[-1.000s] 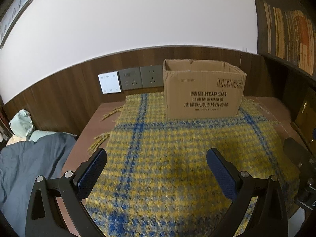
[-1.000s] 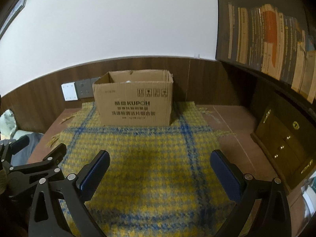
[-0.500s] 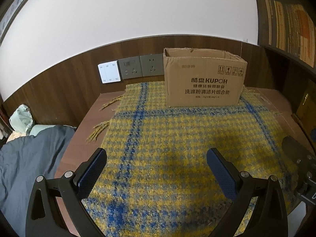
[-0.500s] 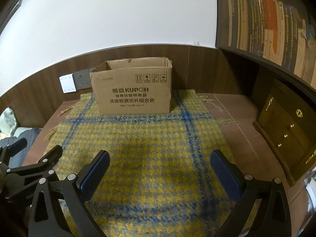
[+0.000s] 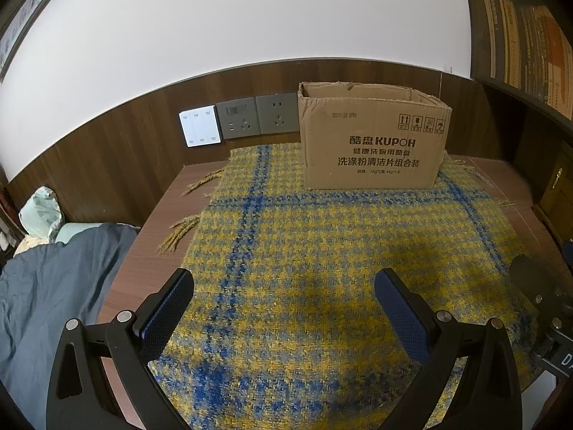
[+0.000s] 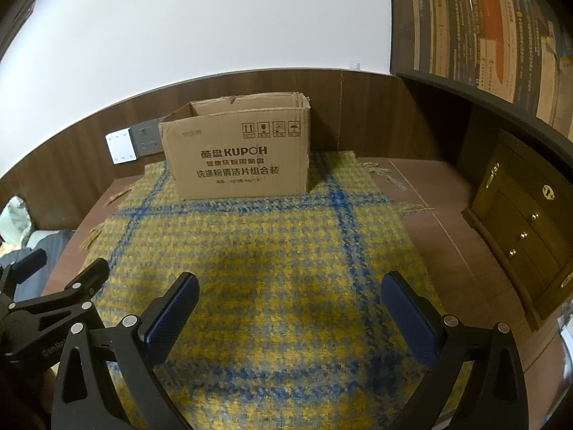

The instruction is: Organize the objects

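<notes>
Both grippers have drawn back and lifted a little, so the open brown cardboard box [image 5: 372, 143] looks smaller at the far edge of the yellow-and-blue plaid woollen cloth [image 5: 322, 251]. Left of the box the left gripper [image 5: 283, 308] hangs with jaws spread and empty, and the right gripper [image 6: 288, 308] likewise. No loose object shows, so I'd judge a search comes next; only the right view shows the dark wooden drawer chest [image 6: 519, 215] right of the box.

The right gripper [image 6: 288, 288], fingers [image 6: 412, 313] spread wide, hovers over the plaid blanket [image 6: 272, 243] before the cardboard box [image 6: 240, 157].
</notes>
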